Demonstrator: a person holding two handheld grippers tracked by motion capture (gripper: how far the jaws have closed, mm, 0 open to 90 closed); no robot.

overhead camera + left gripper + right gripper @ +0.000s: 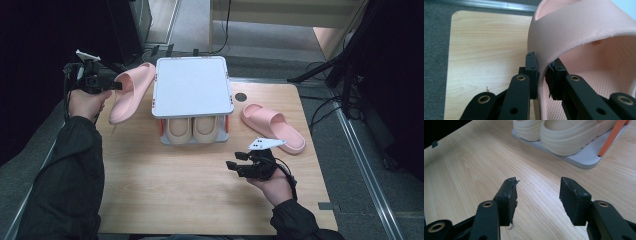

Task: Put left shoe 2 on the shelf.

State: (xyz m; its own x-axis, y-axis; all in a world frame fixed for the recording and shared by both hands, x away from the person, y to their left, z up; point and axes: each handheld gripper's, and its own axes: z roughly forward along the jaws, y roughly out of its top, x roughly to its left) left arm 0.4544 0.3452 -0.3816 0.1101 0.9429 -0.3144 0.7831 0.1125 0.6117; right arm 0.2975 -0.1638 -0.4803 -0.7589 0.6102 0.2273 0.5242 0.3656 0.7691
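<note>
My left gripper is shut on the strap edge of a pink slipper at the table's far left, just left of the rack. In the left gripper view my left gripper has one pad outside the slipper's strap and one inside. The slipper is tilted, with its near end low over the table. A second pink slipper lies flat on the right. Nearer the front, my right gripper hovers over bare wood. Its jaws stand open with nothing between them in the right gripper view.
A two-level rack with a white top shelf stands at the back centre. A beige pair of slippers sits on its lower shelf, between orange posts. The wooden table ends at dark floor all round, and cables lie at the right.
</note>
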